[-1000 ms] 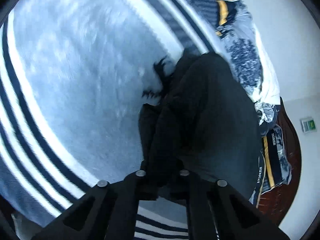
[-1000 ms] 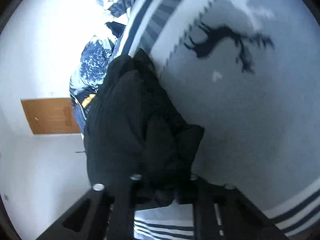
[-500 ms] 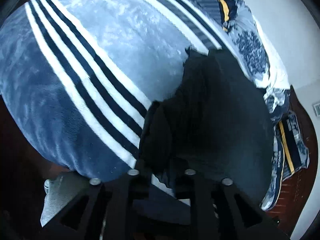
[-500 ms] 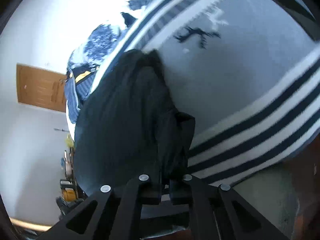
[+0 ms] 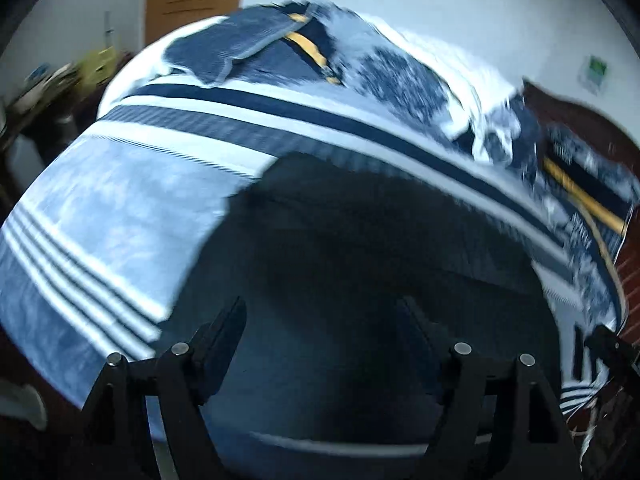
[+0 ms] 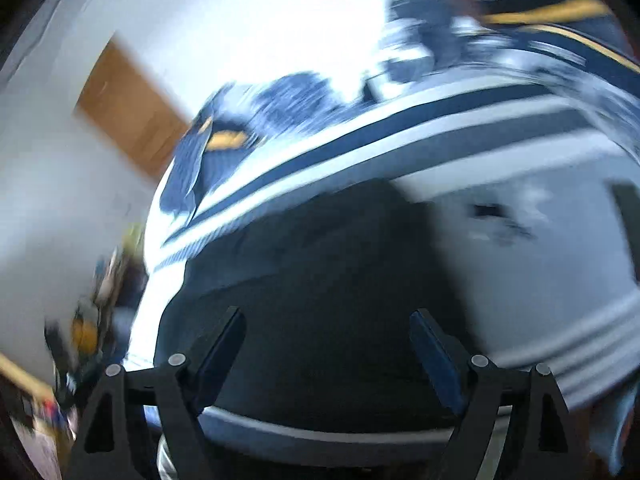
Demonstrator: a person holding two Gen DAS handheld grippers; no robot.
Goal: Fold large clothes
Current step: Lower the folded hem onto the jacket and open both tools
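Note:
A large black garment [image 5: 360,248] lies spread flat on a blue and white striped blanket [image 5: 100,216] on the bed. My left gripper [image 5: 324,320] is open and empty just above its near edge. In the right wrist view the same black garment [image 6: 320,280] lies below my right gripper [image 6: 326,332], which is also open and empty. Both views are blurred by motion.
Crumpled blue patterned bedding with yellow stripes [image 5: 312,44] is heaped at the far side of the bed. A wooden door [image 6: 128,112] and white wall stand behind. Cluttered things [image 5: 60,76] sit at the left of the bed. A dark wooden headboard [image 5: 580,116] is at right.
Both grippers have let go of the black garment and opened. Both cameras swung up to look level across the bed, and the garment now lies flat.

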